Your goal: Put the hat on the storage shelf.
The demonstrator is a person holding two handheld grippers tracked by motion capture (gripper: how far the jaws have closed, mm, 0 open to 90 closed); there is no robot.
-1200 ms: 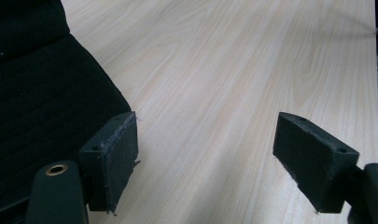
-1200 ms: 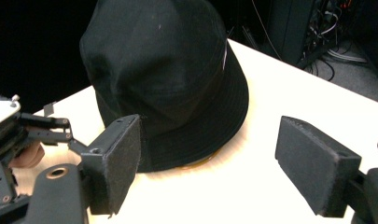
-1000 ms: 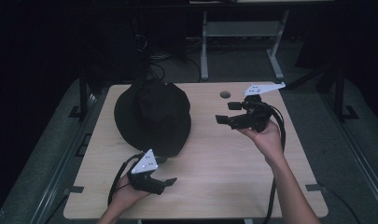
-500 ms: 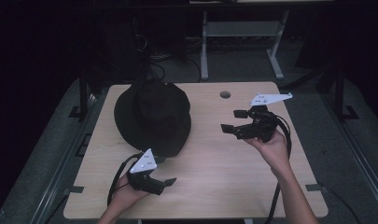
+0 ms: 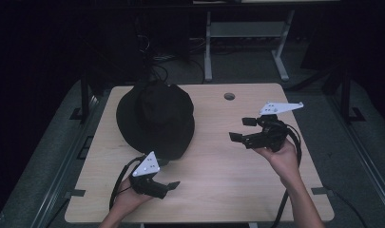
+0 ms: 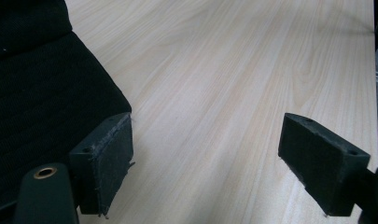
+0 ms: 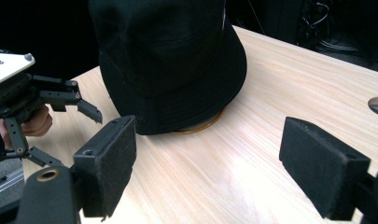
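Near the table's front edge, the left gripper waits spread and empty just beside a black hat. Farther right, the right gripper hovers spread. The far-left hat looks soft and light; its brim seems the likeliest hold.

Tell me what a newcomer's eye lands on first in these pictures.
First, the black hat on the left half of the pale wooden table, with a thin tan rim peeking from under its brim. Then the two hand-held tools, both open: the left tool low beside the hat's near brim, the right tool held above the table's right side, pointing at the hat.
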